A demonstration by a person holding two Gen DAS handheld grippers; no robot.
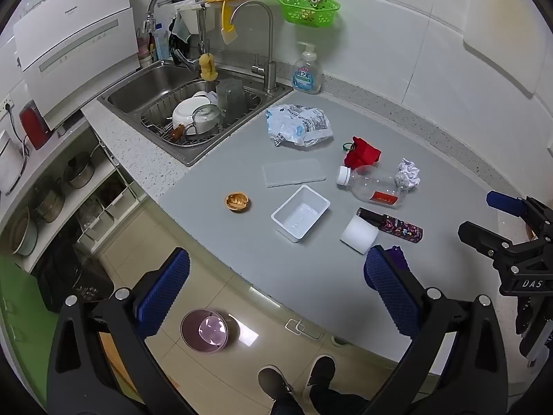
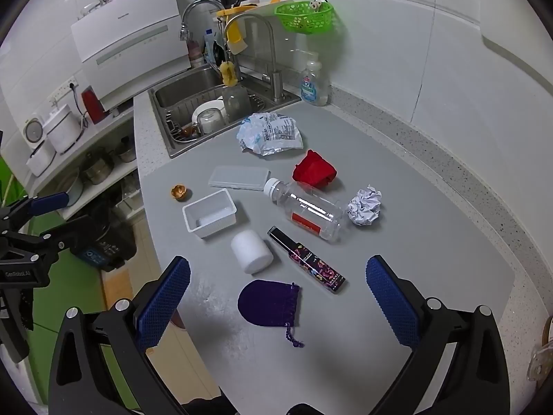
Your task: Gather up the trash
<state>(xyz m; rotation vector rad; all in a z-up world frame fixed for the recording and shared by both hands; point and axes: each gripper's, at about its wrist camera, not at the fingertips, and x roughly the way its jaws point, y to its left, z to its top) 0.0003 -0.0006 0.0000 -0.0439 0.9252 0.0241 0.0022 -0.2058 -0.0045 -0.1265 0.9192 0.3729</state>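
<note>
On the grey counter lie a crumpled plastic bag, a clear empty bottle, a crumpled paper ball, a white plastic tray, a clear lid, a nut shell, a white cylinder, a dark patterned tube, a red pouch and a purple pouch. My left gripper is open and empty at the counter's front edge. My right gripper is open and empty above the purple pouch.
A sink with a dish rack of dishes sits at the back left, a soap bottle beside it. A green basket hangs on the wall. A pink-lidded bin stands on the floor below. Shelves with pots are on the left.
</note>
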